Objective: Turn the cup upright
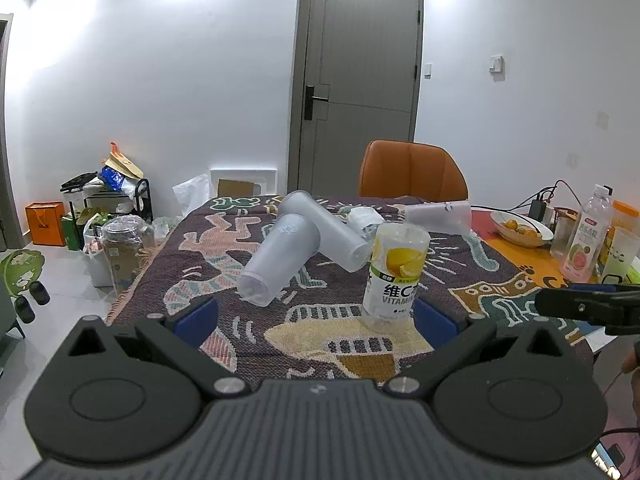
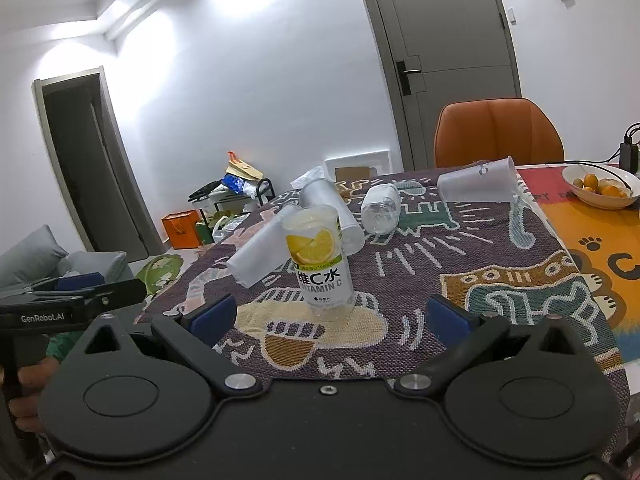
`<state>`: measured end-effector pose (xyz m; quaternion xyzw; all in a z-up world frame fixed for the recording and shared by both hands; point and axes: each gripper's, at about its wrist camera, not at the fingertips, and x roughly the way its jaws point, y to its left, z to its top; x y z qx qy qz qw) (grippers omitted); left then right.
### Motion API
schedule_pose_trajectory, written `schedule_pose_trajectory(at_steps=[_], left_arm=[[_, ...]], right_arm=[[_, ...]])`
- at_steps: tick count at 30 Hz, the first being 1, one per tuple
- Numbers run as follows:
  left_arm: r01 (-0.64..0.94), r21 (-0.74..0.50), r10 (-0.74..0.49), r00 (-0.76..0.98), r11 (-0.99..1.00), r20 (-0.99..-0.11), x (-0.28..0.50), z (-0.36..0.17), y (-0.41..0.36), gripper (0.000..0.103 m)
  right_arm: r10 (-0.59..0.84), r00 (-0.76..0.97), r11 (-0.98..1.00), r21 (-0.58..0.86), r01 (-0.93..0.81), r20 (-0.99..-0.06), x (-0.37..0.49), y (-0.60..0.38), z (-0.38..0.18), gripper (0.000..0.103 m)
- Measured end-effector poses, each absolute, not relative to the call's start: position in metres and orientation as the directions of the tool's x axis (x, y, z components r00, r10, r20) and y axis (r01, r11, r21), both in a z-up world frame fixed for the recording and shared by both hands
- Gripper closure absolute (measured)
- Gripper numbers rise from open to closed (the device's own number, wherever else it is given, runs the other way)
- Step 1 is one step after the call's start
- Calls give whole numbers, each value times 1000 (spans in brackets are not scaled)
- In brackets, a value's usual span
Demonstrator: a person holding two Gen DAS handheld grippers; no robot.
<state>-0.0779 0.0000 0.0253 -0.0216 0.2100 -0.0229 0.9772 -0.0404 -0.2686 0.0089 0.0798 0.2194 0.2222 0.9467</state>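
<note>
Each hand-held gripper (image 1: 314, 318) (image 2: 331, 314) is matte black with blue finger pads (image 1: 198, 318), round silver screws and a ribbed grey centre; one carries white "GenRobot.AI" lettering.

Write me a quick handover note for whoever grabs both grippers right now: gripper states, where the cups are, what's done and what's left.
Left gripper: open, empty, hovering low over the patterned cloth.
Right gripper: open, empty, same height.
Lemon-label cup: stands on the cloth just ahead of both grippers, mouth up as far as I can tell; looks done.
Two frosted cups: on their sides, leaning against each other behind the lemon cup.
Small clear cup: on its side further back.
Far frosted cup: on its side near the fruit bowl.
Left: upright those four, probably nearest first.
</note>
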Motion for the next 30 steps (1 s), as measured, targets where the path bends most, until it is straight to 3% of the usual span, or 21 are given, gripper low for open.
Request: schedule_pose_trajectory(at_steps=[30], left_arm=[[38,-49,-56,902,998,-428,-76,22,-2,0]], right_arm=[[441,807,896,243,-372,-392,-38,-267,6,0]])
